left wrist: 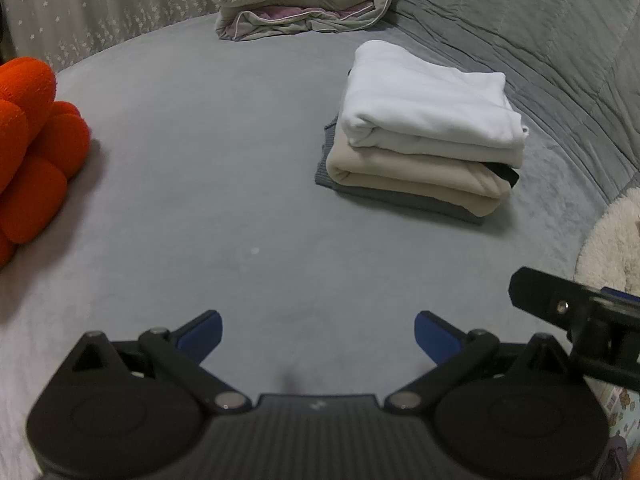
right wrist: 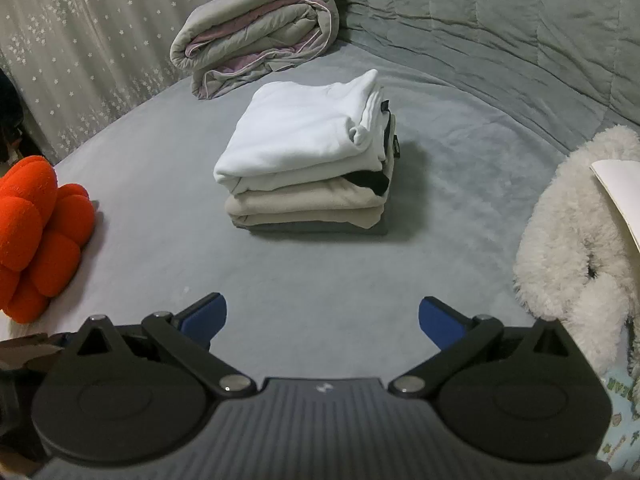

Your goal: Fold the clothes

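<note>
1. Left gripper (left wrist: 318, 334) – jaws spread wide, holding nothing, low in frame.
2. Right gripper (right wrist: 322, 318) – spread too, empty.
3. Folded clothes stack (right wrist: 304, 160) sits centre frame on the grey bed (right wrist: 320, 280).

Black hand-held gripper (right wrist: 322, 318), blue fingertips (right wrist: 208, 316), silver screws.

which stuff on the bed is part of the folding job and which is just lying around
Part of the job:
- white folded garment, top of the stack
- beige folded garment, under it
- grey folded garment, at the bottom
- left tongs and right tongs, both open, holding nothing

Just lying about:
- orange knot cushion
- rolled duvet
- white fluffy plush
</note>
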A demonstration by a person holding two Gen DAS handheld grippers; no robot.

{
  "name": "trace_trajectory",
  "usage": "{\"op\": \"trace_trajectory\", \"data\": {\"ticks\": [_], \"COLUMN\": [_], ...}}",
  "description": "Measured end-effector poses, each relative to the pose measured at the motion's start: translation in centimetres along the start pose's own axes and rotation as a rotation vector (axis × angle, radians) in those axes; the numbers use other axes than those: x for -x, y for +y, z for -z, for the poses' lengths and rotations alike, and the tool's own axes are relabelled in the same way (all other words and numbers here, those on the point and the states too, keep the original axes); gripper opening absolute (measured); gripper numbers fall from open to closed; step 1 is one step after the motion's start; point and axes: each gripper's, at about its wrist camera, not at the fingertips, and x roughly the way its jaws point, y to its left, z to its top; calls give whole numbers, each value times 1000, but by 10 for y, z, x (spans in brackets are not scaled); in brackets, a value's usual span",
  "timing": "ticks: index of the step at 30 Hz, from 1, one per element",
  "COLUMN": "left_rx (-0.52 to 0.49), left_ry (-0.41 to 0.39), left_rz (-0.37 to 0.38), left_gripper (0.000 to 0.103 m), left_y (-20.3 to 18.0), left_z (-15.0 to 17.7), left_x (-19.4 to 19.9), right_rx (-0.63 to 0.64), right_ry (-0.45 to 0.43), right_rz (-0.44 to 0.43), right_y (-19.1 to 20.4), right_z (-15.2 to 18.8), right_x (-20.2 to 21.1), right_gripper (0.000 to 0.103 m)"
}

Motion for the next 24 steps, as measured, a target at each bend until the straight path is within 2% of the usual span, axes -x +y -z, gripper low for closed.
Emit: {"op": "trace_trajectory", "data": {"ticks": [24], "left_rx": [-15], "left_ry": [-6], "left_rz": [-6], "left_gripper": [102], "left_y": [4], "left_z": [3], "left_x": [10], "right_rx": [18], "right_ry": [-5], "right_rz": [25], "right_y": [3], "right_z": [0], "right_x": [1], "right_gripper": [103]}}
